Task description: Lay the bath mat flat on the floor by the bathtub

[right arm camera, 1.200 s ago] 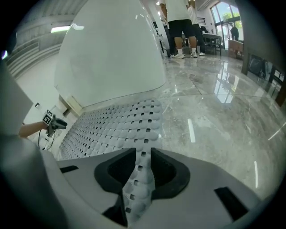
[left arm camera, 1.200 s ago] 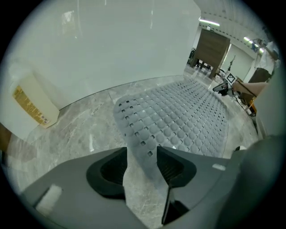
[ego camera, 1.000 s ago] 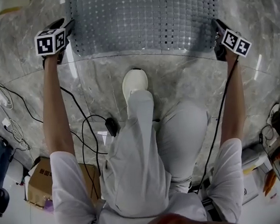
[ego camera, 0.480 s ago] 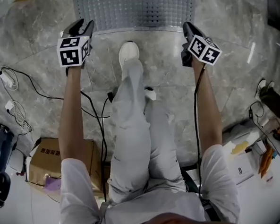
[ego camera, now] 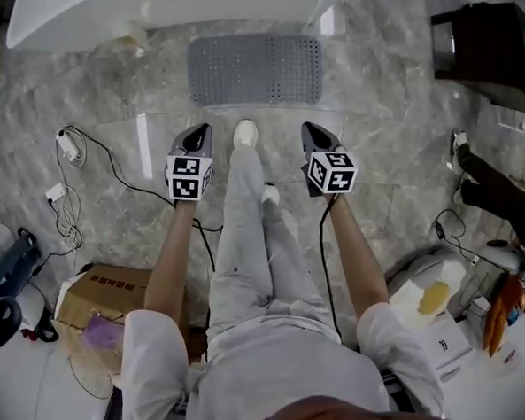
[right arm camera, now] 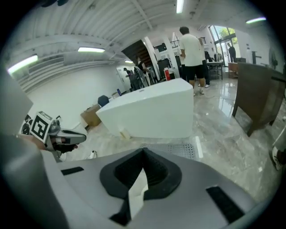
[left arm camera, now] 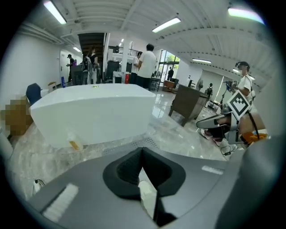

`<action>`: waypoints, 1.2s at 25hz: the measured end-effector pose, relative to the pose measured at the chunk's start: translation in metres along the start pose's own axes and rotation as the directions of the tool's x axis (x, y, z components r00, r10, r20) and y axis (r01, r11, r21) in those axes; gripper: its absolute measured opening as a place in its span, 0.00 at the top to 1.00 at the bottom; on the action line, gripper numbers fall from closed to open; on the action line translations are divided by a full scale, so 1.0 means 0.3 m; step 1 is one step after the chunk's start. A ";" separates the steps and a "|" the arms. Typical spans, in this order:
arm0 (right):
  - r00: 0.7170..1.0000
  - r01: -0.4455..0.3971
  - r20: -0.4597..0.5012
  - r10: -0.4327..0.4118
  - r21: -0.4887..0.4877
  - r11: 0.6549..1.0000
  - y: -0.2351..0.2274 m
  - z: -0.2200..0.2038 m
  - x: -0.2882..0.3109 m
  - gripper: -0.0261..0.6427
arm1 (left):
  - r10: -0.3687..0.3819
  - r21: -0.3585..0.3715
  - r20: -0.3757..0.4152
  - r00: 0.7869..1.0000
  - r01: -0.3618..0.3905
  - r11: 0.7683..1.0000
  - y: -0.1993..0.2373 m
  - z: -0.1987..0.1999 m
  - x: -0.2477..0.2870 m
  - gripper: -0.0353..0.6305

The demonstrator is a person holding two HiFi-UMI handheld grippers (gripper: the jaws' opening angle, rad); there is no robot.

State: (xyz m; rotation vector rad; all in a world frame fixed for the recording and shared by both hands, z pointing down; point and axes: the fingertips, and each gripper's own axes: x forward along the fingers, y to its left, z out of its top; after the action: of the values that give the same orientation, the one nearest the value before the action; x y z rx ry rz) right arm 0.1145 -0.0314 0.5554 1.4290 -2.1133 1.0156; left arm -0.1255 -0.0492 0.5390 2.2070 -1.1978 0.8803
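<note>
The bath mat (ego camera: pixel 256 69) lies flat and spread out on the marble floor (ego camera: pixel 393 161), its long side running along the white bathtub (ego camera: pixel 170 10). It sits just beside the tub, with a thin strip of floor showing between them. It is grey and dotted with rows of small holes, and no corner looks folded or lifted.

Neither tool touches the mat. The left gripper (ego camera: pixel 199 134) and the right gripper (ego camera: pixel 312 132) are held out in front of the person, on the near side of the mat. One is on each side of the person's pale shoe (ego camera: pixel 245 133). Both point forward and down towards the mat and tub.

In the left gripper view the jaws have just been closing and are now pressed together, with nothing between them. In the right gripper view the jaws have also just been closing, and they meet tip to tip and hold nothing. Beyond the closed tips each of these views shows an edge of the mat and the side of the tub. A small yellowish bottle (left arm camera: pixel 74 144) lies on the floor against the tub.

To the person's left, black cables (ego camera: pixel 109 174) trail over the floor and a cardboard box (ego camera: pixel 99 294) stands close by. A dark cabinet (ego camera: pixel 483 45) stands at the far right
</note>
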 end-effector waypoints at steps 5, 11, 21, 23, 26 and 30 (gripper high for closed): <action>0.997 -0.033 0.071 0.034 -0.025 0.999 0.228 0.218 -0.347 0.96 | -0.018 0.006 0.061 0.998 0.018 1.000 -0.196 0.214 -0.373 0.95; 0.972 -0.055 0.223 0.070 -0.072 0.996 0.436 0.471 -0.685 0.96 | 0.005 0.017 0.213 0.977 -0.009 1.000 -0.311 0.501 -0.716 0.95; 0.858 0.052 0.506 0.086 -0.253 0.966 0.676 0.748 -1.134 0.96 | 0.014 0.149 0.443 0.896 -0.089 0.985 -0.472 0.797 -1.153 0.95; 0.821 0.090 0.566 0.083 -0.270 0.959 0.697 0.787 -1.206 0.96 | 0.008 0.154 0.477 0.879 -0.093 0.984 -0.504 0.828 -1.200 0.95; 0.776 0.143 0.626 0.079 -0.296 0.945 0.738 0.823 -1.289 0.96 | -0.026 0.168 0.521 0.853 -0.072 0.983 -0.543 0.861 -1.255 0.95; 0.736 0.157 0.671 0.090 -0.299 0.941 0.782 0.833 -1.375 0.96 | -0.077 0.206 0.567 0.820 -0.050 0.977 -0.607 0.898 -1.323 0.95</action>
State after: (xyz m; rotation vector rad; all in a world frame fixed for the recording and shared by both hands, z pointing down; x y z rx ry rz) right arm 0.0844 0.0913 0.0341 1.8196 -2.5603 0.0467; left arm -0.0492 0.0825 0.0491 2.7717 -1.3908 0.3375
